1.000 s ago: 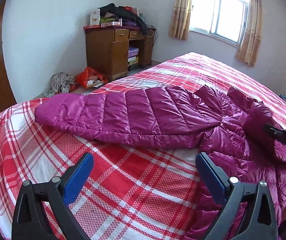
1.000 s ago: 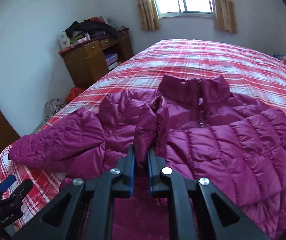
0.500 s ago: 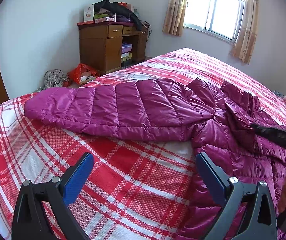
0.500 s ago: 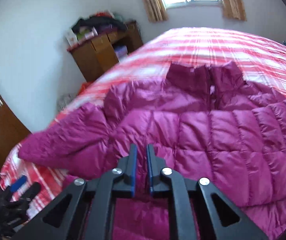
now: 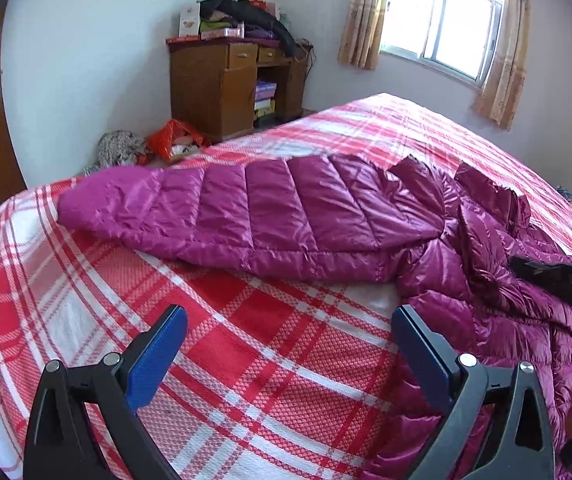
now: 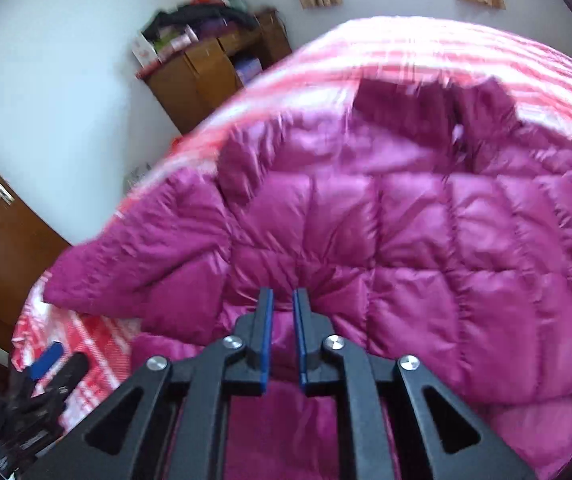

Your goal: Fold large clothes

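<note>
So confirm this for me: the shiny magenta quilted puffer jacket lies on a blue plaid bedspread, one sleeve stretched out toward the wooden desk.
Not quite: the plaid bedspread is red and white, not blue. The left wrist view shows it. The shiny magenta quilted puffer jacket does lie on it, one sleeve stretched toward the wooden desk.

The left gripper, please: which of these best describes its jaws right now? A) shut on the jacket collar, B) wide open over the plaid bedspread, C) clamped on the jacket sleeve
B: the left gripper shows its blue pads spread far apart with only the plaid bedspread between them; the jacket sleeve lies untouched beyond.
</note>
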Demonstrator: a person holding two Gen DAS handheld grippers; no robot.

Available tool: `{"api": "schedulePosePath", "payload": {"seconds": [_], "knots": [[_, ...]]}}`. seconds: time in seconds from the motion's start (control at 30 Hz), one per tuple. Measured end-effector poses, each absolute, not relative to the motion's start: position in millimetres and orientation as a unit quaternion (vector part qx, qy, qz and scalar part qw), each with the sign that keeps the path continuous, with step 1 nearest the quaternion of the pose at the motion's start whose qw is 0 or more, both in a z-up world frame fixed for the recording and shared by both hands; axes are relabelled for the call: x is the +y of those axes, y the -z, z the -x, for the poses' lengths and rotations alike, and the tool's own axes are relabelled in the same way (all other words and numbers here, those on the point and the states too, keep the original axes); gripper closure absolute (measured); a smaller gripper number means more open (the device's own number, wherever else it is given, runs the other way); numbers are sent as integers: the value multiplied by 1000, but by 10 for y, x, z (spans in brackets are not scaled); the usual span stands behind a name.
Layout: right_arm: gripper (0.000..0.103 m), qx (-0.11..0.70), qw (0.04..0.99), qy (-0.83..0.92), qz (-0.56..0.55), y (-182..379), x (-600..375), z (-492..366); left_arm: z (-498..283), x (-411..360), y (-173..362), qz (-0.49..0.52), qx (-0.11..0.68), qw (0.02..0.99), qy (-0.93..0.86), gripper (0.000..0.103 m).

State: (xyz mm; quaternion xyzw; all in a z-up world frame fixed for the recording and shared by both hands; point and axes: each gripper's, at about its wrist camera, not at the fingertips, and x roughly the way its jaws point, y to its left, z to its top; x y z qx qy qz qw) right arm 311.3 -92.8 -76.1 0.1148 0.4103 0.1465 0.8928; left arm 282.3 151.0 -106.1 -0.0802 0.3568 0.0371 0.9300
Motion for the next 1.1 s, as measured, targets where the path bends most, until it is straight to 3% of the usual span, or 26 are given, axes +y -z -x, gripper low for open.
{"api": "schedulePosePath", "payload": {"seconds": [0.1, 0.2, 0.4, 0.57, 0.8, 0.97, 1.03, 1.1], "knots": [[89, 359, 924, -106, -79, 395, -1308, -2885, -2824, 1387, 893, 68, 345, 936, -26, 1], [82, 351, 934, -23, -66, 231, -1891, -2850, -2923, 1111, 708, 57, 333, 941, -3, 1], [82, 382, 913, 96, -105, 445, -2905, -2969, -3379, 187, 617, -6, 309, 951, 20, 1], [82, 359, 907, 109, -189, 498, -3462, -2981, -3862, -310, 912, -32, 354, 935, -6, 1], [84, 393, 885, 62, -244, 1014, -3698, -3078, -4159, -432, 1308, -47, 408, 910, -47, 1], [86, 360, 892, 68, -263, 789, -3785, -3029, -4189, -453, 1364, -54, 413, 908, -49, 1], [79, 353, 900, 71, -247, 714, -3717, -3062, -4207, -434, 1372, -50, 416, 907, -47, 1], [79, 374, 900, 83, -207, 754, -3624, -3216, -4217, -412, 1377, -46, 417, 906, -44, 1]]}}
